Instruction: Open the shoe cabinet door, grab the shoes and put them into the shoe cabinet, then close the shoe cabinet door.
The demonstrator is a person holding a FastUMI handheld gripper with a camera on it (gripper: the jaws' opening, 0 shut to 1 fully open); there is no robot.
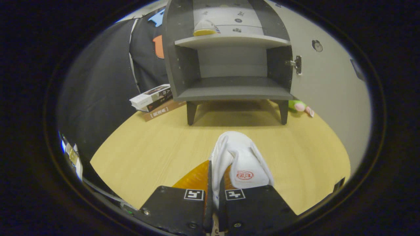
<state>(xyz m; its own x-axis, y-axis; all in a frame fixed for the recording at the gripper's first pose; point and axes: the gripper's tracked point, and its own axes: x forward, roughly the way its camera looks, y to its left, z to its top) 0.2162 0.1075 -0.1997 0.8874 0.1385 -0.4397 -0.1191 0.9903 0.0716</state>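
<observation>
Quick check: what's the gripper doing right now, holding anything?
Gripper: shut on the white shoe, fingers pinching its side wall, held above the table in front of the open shoe cabinet.

The soft white fabric shoe [241,160] sits pinched between the fingers of the gripper [215,183], its rear end hidden behind them. Well beyond the fingers, the dark grey wooden shoe cabinet [229,62] loses its top to the edge of the view. On its upper shelf, a pale shoe with a yellow sole [205,29] is too small to make out. A green and pink soft toy [300,106] lies half hidden behind the cabinet's right leg.
</observation>
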